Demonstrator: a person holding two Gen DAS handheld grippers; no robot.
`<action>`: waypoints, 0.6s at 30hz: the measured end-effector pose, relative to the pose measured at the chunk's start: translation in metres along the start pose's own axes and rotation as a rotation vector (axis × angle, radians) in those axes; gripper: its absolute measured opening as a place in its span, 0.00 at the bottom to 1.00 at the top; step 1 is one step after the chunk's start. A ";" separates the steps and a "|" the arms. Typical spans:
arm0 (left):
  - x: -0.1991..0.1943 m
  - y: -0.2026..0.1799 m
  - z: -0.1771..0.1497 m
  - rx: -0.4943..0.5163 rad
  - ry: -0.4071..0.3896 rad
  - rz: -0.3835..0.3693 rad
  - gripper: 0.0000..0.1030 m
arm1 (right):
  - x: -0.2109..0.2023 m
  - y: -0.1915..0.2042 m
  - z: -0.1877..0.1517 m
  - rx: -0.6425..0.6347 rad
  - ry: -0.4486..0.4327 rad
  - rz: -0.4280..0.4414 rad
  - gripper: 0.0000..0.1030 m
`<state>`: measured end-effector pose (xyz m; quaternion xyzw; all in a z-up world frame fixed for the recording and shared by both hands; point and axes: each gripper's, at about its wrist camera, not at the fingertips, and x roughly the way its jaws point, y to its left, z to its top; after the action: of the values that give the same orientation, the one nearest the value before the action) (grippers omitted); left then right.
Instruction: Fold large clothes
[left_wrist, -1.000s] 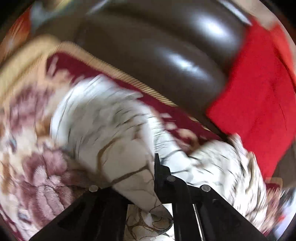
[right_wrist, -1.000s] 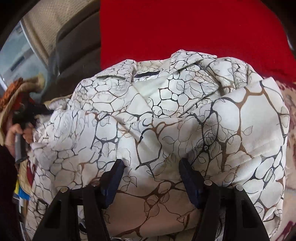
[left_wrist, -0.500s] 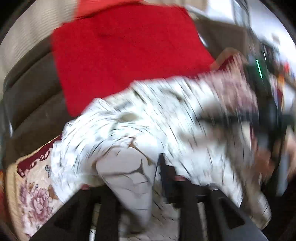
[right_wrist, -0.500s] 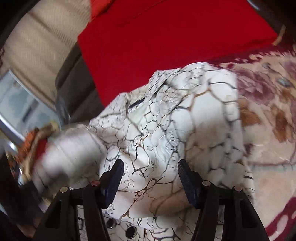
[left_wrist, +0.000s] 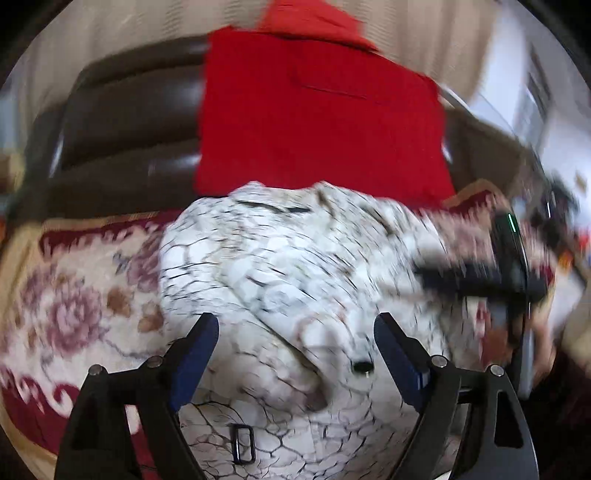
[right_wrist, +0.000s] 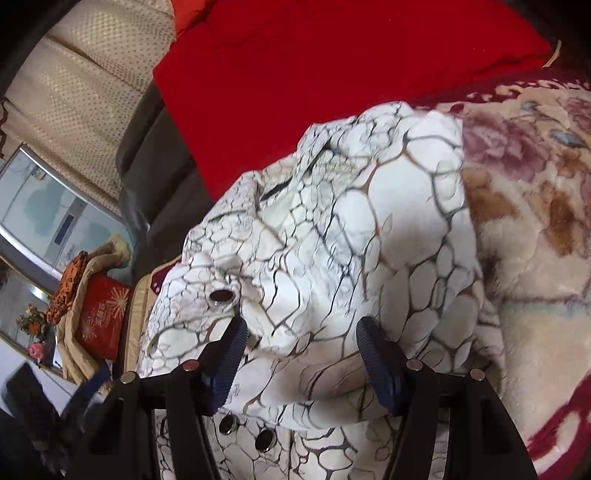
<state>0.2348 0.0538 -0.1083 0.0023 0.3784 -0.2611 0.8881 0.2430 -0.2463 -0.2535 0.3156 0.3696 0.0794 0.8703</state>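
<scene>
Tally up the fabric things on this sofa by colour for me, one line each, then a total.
White with a dark crackle print: 1, the jacket
Plain red: 1, the red cloth behind the jacket
Cream and maroon floral: 1, the floral blanket under the jacket
Total: 3

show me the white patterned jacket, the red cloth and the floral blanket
white patterned jacket (right_wrist: 406, 206): right wrist view, smooth upper panel.
red cloth (left_wrist: 314, 122): left wrist view, middle.
floral blanket (right_wrist: 535, 229): right wrist view, bare flowered part.
</scene>
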 end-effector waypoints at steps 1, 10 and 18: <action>0.003 0.009 0.007 -0.060 0.008 -0.012 0.84 | 0.001 0.001 -0.001 -0.003 0.007 0.003 0.64; 0.103 0.040 0.025 -0.422 0.229 -0.198 0.55 | -0.016 -0.007 -0.012 0.025 0.006 0.028 0.62; 0.098 -0.006 0.037 -0.309 0.155 -0.212 0.05 | -0.037 -0.020 -0.006 0.075 -0.068 0.071 0.62</action>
<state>0.3138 -0.0043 -0.1470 -0.1537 0.4791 -0.2912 0.8136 0.2105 -0.2732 -0.2467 0.3635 0.3312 0.0857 0.8665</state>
